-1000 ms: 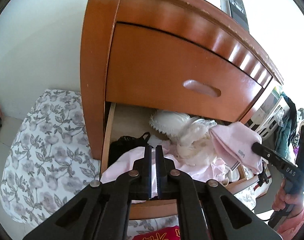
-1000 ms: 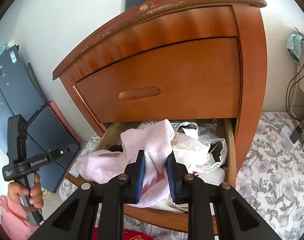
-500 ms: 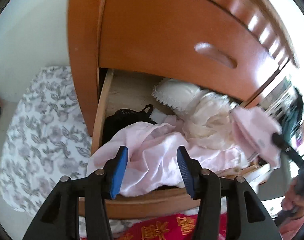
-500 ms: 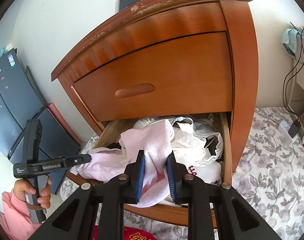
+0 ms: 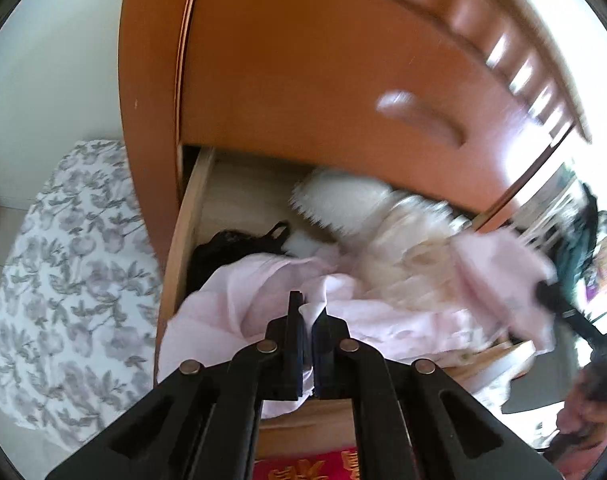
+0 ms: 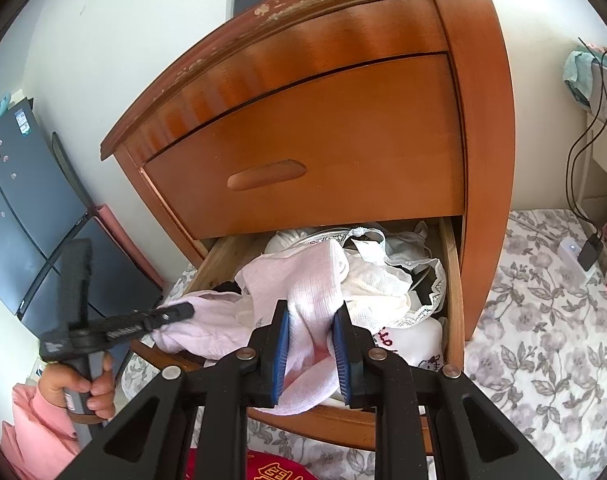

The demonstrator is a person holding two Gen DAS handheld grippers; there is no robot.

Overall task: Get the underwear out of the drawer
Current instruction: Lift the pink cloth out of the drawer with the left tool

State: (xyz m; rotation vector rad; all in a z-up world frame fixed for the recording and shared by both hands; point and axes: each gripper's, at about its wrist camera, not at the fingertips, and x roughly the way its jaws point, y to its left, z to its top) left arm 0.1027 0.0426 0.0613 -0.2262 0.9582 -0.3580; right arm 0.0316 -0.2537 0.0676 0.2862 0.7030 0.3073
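We have both grips but nothing out; left gripper (image 5: 311, 320) has just clamped the pale pink thin cloth (image 5: 239, 300); right gripper (image 6: 312, 320) pinches the pink ribbed knit garment (image 6: 303, 280) over the open wooden drawer (image 6: 451, 280).

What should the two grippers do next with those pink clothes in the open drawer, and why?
Probably lift both up and back. The left gripper has just closed on a fold of the pale pink garment, the right gripper clamps the ribbed pink piece, and both pieces lie partly in the drawer.

left gripper (image 5: 311, 320) newly clamped on pink garment (image 5: 255, 292)
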